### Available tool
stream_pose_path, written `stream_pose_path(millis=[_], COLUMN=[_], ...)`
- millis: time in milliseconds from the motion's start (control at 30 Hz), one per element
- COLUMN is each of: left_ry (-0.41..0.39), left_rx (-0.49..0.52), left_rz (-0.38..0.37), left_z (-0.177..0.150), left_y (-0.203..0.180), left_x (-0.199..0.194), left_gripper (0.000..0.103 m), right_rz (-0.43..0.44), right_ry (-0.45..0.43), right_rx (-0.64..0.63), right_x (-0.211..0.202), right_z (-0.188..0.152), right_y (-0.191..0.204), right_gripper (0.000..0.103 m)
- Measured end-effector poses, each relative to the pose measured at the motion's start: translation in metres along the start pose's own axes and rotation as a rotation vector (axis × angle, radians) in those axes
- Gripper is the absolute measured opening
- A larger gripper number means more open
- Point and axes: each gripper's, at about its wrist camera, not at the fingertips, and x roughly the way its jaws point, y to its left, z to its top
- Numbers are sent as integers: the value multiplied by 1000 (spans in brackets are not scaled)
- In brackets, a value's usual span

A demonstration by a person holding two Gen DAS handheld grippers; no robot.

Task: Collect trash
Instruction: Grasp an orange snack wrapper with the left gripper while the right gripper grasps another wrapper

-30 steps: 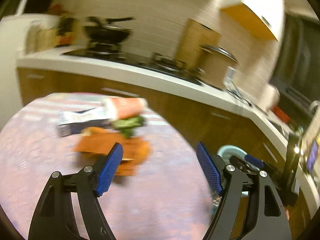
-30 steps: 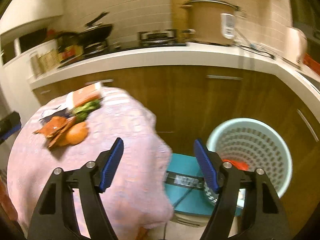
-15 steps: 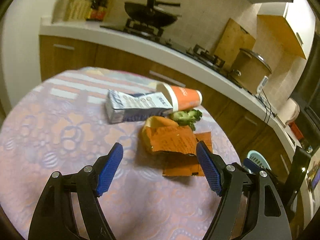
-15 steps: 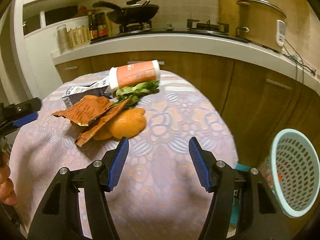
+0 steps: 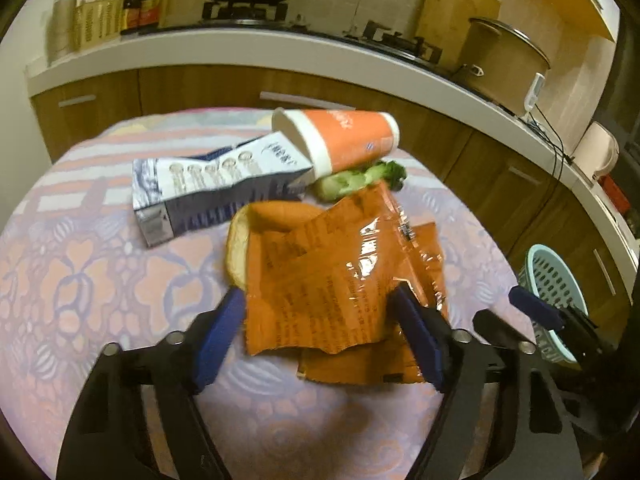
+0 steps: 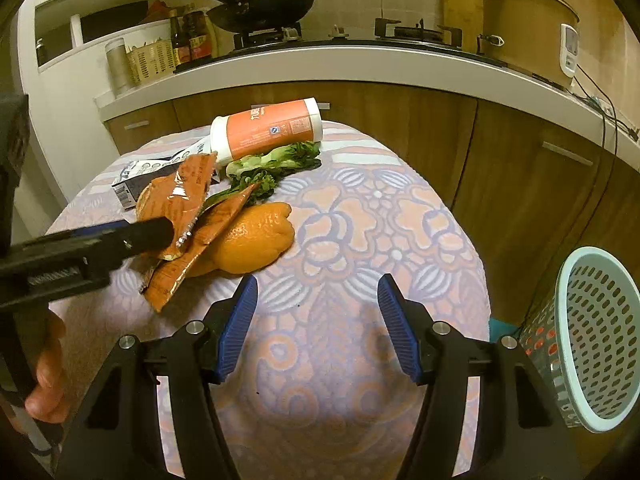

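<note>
A pile of trash lies on the round table (image 5: 80,280): an orange foil wrapper (image 5: 332,280), a second orange wrapper (image 5: 372,364) under it, an orange peel (image 6: 256,240), a blue-white carton (image 5: 216,188), an orange paper cup (image 5: 340,140) on its side and green vegetable scraps (image 5: 360,180). My left gripper (image 5: 320,332) is open, its fingers on either side of the top wrapper's near edge. My right gripper (image 6: 318,320) is open and empty above the tablecloth, in front of the peel. A light-blue trash basket (image 6: 596,340) stands to the right of the table.
Wooden cabinets and a white counter (image 6: 360,68) run behind the table, with a wok (image 6: 264,8), bottles and a rice cooker (image 6: 524,20). The basket also shows in the left wrist view (image 5: 552,280). A hand (image 6: 44,380) holds the left gripper.
My left gripper has moved in close to the trash pile until its open fingers straddle the orange wrapper. My right gripper has swung left from the basket toward the table and nearer the peel.
</note>
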Motion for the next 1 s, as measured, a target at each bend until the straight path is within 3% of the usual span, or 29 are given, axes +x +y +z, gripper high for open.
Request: stream_pose_path(millis=[100, 167, 267, 367, 733, 1000], left_ry=[-8, 1, 15, 0, -91, -113], left_rx=[-16, -9, -1, 6, -41, -89], left_rz=[-6, -5, -10, -7, 27, 55], left_z=[0, -1, -4, -5, -11, -23], left_y=[5, 7, 5, 4, 24, 51], left_x=[-2, -1, 4, 1, -48, -68], left_gripper=[47, 22, 12, 6, 4, 2], right_rz=[-5, -7, -8, -8, 77, 116], right_ry=[1, 1, 0, 0, -36, 45], right_rx=[-12, -16, -17, -18, -60, -51], right_x=[0, 0, 0, 0, -21, 4], right_z=[0, 0, 0, 1, 14, 16], right_y=[2, 3, 3, 4, 37, 61], right_gripper=[59, 59, 59, 59, 59, 59])
